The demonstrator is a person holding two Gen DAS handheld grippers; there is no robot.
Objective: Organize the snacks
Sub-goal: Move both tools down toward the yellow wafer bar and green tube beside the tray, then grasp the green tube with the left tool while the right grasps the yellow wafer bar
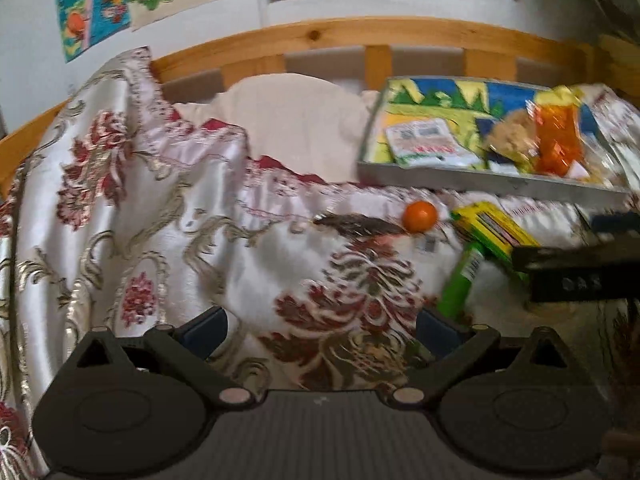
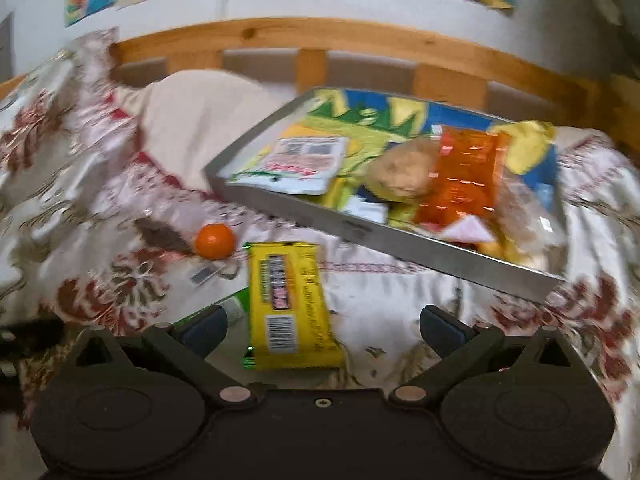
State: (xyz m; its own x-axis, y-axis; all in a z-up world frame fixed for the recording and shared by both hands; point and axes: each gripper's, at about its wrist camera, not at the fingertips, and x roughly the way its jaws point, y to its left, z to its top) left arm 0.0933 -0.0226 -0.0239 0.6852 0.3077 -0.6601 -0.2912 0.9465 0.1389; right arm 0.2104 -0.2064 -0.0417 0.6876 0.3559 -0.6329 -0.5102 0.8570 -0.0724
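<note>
A grey tray (image 2: 400,245) (image 1: 480,178) with a colourful liner rests tilted on the bedspread; inside lie a white packet (image 2: 298,168) (image 1: 428,144), a round bun (image 2: 402,174), an orange bag (image 2: 460,178) (image 1: 558,140) and a clear bag. A yellow snack packet (image 2: 286,304) (image 1: 492,228) lies on the cloth between the fingers of my open right gripper (image 2: 322,330). A small orange (image 2: 214,241) (image 1: 420,216) sits left of it. A green tube (image 1: 460,280) lies beside my open, empty left gripper (image 1: 320,330).
The floral white and red bedspread (image 1: 160,208) covers the bed, with a cream pillow (image 1: 296,128) behind it. A wooden bed rail (image 1: 340,36) runs along the wall, which bears colourful pictures. The other gripper's dark body (image 1: 576,276) reaches in at the right.
</note>
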